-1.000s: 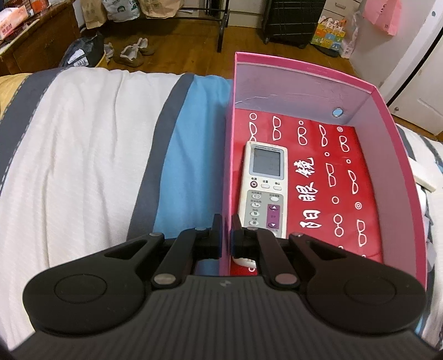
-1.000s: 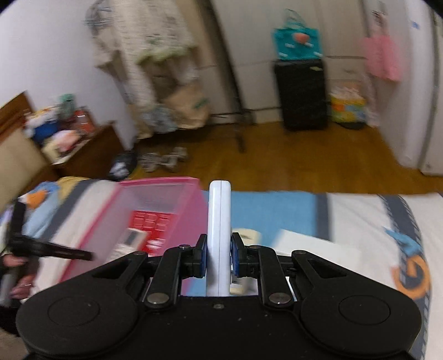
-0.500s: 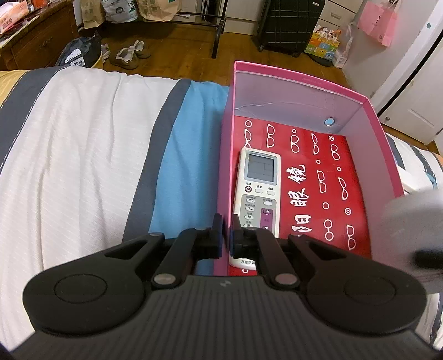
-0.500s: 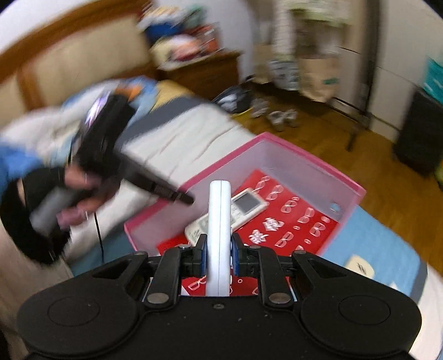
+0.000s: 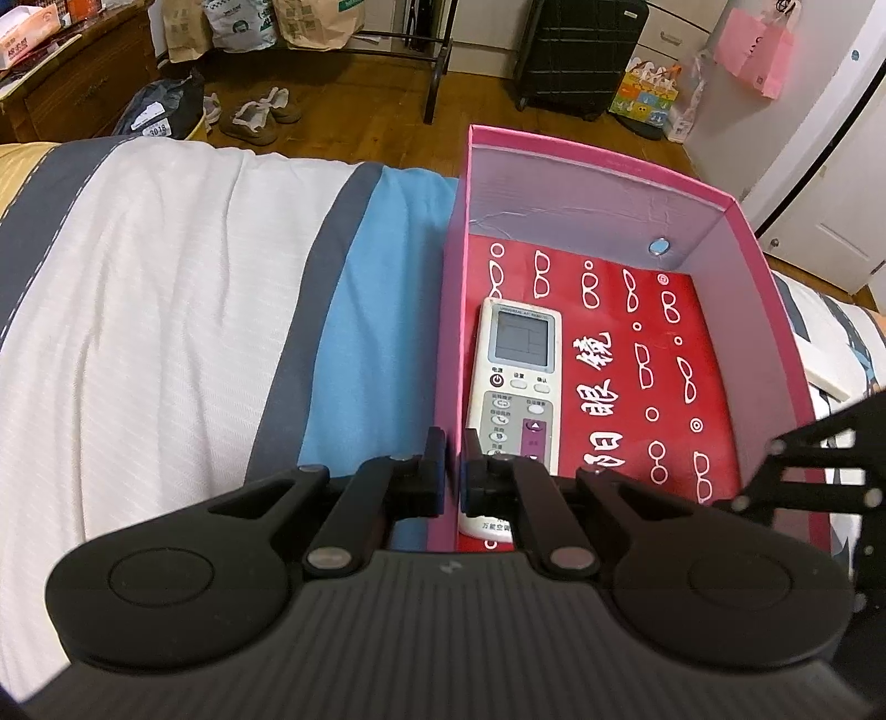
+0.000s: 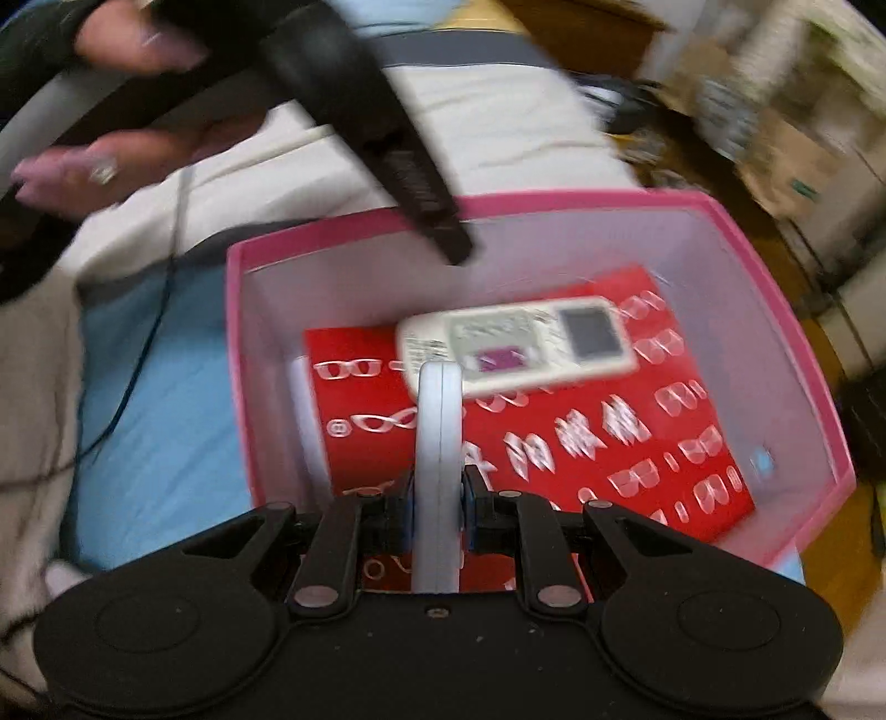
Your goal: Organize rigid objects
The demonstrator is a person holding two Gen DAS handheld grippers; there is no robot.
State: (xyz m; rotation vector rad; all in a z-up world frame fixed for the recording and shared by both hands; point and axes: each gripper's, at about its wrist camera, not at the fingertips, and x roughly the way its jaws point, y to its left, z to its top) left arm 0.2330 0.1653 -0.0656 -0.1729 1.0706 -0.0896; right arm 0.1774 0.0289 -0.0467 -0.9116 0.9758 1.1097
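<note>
A pink box (image 5: 598,155) lies on the bed, lined with a red sheet (image 5: 637,387) printed with glasses. A white remote (image 5: 518,376) rests face up inside along the left wall. My left gripper (image 5: 455,471) is shut on that left wall near its front corner. In the blurred right wrist view my right gripper (image 6: 439,498) is shut on a slim white device (image 6: 439,421), held edge-on above the box (image 6: 609,199) beside the remote (image 6: 520,349). The left gripper (image 6: 454,243) reaches the far rim there. The right gripper's black frame (image 5: 814,471) enters at the right edge.
The box sits on a striped white, grey and blue bed cover (image 5: 166,332). A flat white object (image 5: 825,382) lies on the bed right of the box. A dark cable (image 6: 138,360) runs over the cover. Shoes (image 5: 255,113) and a black suitcase (image 5: 576,50) stand on the wooden floor beyond.
My right gripper swung with the white device from beside the box to over its inside, rolling and dipping downward. The left gripper kept still on the box wall.
</note>
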